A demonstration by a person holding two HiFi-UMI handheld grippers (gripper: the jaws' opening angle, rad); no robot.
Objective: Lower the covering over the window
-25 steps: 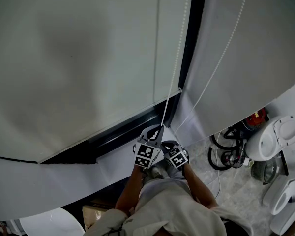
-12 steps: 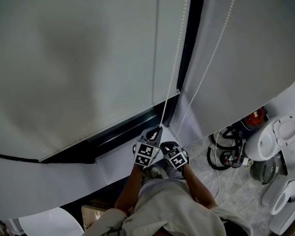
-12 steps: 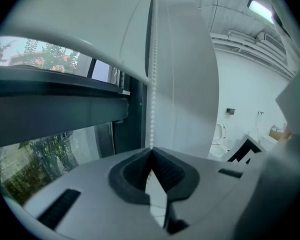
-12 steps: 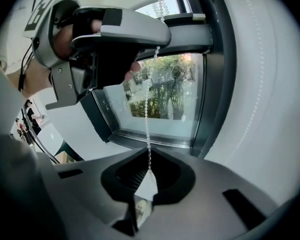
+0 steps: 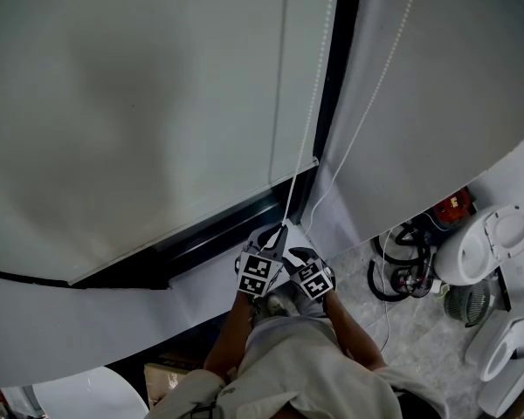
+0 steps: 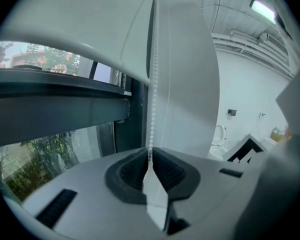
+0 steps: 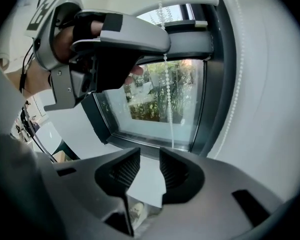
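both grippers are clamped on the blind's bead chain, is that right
Not quite. Only the left gripper is shut on the bead chain. The right gripper view shows the right gripper with its jaws opening and nothing between them; the chain hangs ahead of it, untouched.
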